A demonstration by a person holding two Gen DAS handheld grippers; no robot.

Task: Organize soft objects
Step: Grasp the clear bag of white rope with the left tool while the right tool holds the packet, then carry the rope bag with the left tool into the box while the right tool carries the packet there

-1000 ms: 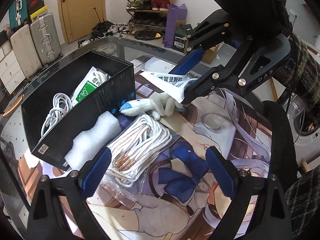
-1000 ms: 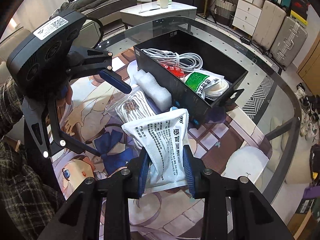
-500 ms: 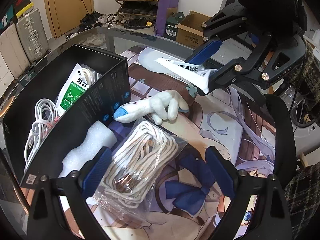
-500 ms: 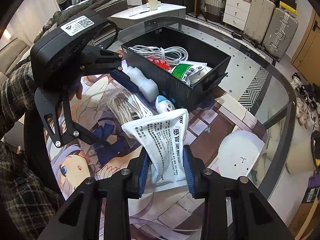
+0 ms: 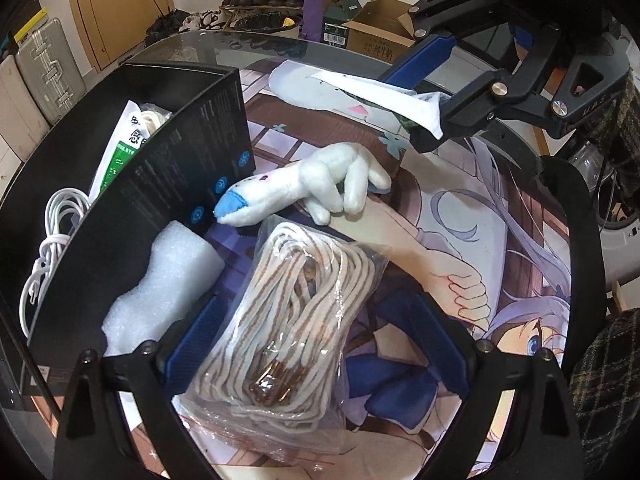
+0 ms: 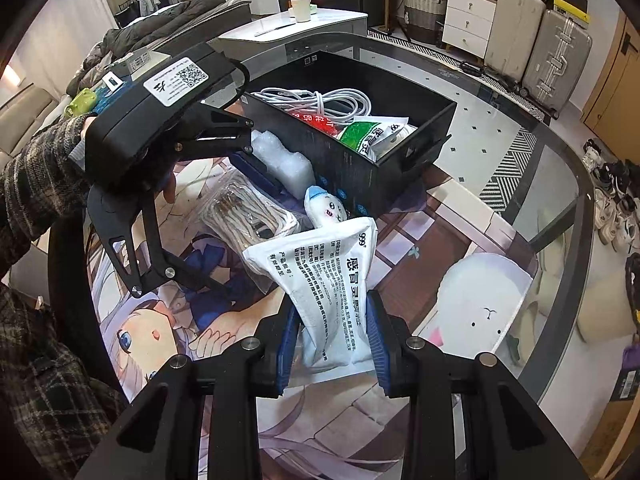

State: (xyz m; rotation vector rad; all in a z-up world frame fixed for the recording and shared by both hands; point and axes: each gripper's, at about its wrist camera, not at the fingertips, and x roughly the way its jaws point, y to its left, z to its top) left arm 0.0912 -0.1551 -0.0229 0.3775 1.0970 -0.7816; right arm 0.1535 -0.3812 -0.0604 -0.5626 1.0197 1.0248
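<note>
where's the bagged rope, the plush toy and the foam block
bagged rope (image 5: 296, 320), left wrist view, on the striped coils inside the clear bag
plush toy (image 5: 304, 188), left wrist view, on its white body
foam block (image 5: 176, 280), left wrist view, on its top face beside the black box

A white plastic medicine pouch printed with black Chinese text (image 6: 336, 292) hung pinched at its lower part, its upper end flaring above the mat. A clear plastic bag of coiled white-and-brown striped rope (image 5: 296, 320) lay flat on the printed mat. Just beyond it a small white plush toy with a blue tip (image 5: 304, 192) lay on its side, its tip beside the open black cardboard box (image 5: 176, 168). A white foam block (image 5: 164, 284) rested against the box's outer wall.
</note>
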